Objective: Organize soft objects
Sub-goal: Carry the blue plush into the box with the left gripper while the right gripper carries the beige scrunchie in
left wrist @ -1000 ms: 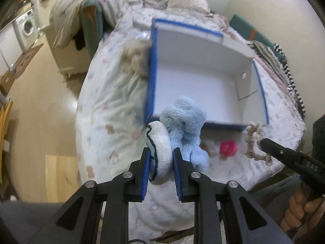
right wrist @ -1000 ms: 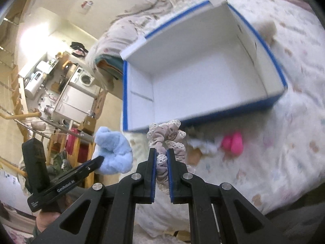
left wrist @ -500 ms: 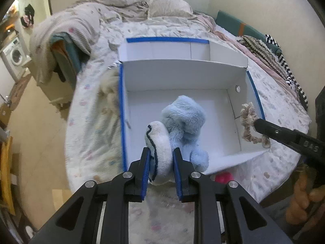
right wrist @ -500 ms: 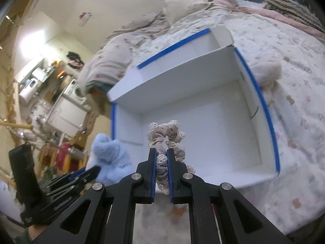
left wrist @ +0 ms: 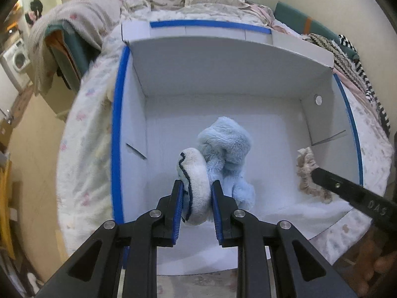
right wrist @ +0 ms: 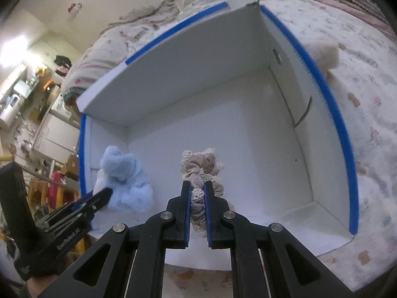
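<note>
Both held items hang over the open white box [left wrist: 223,79], so the coming move turns on what lies straight below each pair of fingers: bare box floor.

The left gripper [left wrist: 197,198] is closed on a blue plush [left wrist: 223,154], its fingers pinching the plush's white, dark-stitched part while the fluffy body juts forward and up the frame, over the middle of the floor. The right gripper [right wrist: 197,203] is clamped narrowly on a beige scrunchie [right wrist: 202,171], whose loop stands roughly upright between the fingers, long axis running up the frame. In the left view the scrunchie shows at middle right, close to the box's right wall; in the right view the plush sits at lower left, near the left wall. The two items are side by side but apart, so each hand seems to have its own landing spot. Whether either item touches the floor I cannot tell.

The box, edged in blue tape, rests on a bed [right wrist: 367,79] with a pale printed cover. A cream fluffy item [right wrist: 325,52] lies on the bed just outside the right wall. Upper left of the left view shows a washing machine [left wrist: 16,59] and wooden flooring.
</note>
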Demonstrator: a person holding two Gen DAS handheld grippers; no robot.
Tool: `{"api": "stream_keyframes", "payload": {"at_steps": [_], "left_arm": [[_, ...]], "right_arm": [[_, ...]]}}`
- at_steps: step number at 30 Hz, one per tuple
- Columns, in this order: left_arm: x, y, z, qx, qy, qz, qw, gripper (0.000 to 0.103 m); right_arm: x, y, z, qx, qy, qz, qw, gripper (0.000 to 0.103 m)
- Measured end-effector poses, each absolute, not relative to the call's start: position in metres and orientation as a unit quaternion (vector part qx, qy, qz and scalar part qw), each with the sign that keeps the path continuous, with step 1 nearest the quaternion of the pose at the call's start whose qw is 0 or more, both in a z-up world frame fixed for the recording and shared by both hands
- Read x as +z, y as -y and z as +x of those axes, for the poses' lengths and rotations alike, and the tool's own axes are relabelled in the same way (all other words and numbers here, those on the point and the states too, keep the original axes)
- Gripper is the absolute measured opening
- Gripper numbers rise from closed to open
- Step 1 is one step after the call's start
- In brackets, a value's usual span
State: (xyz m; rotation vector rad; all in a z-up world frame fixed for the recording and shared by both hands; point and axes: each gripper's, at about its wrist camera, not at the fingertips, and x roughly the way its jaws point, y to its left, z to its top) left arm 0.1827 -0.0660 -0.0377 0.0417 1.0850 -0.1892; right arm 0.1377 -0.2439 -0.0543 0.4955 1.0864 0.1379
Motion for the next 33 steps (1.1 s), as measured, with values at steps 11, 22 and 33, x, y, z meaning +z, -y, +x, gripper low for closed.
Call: {"api": "stream_keyframes", "payload": {"at_steps": [11, 22, 33], "left_arm": [[-0.060, 0.068, 0.189, -0.082, -0.536, 0.022, 0.840, 0.021], [-0.063, 0.074, 0.189, -0.079, -0.539, 0.030, 0.838, 0.025], [-0.055, 0.073, 0.184, -0.083, -0.530, 0.029, 0.844, 0.062]], "right_arm": [[-0.072, 0.247, 0.144, 0.047, -0.537, 0.221, 0.813, 0.012], [-0.076, 0.249, 0.145, 0.053, -0.539, 0.233, 0.808, 0.012], [-0.063, 0.253, 0.140, 0.052, -0.500, 0.242, 0.830, 0.082]]}}
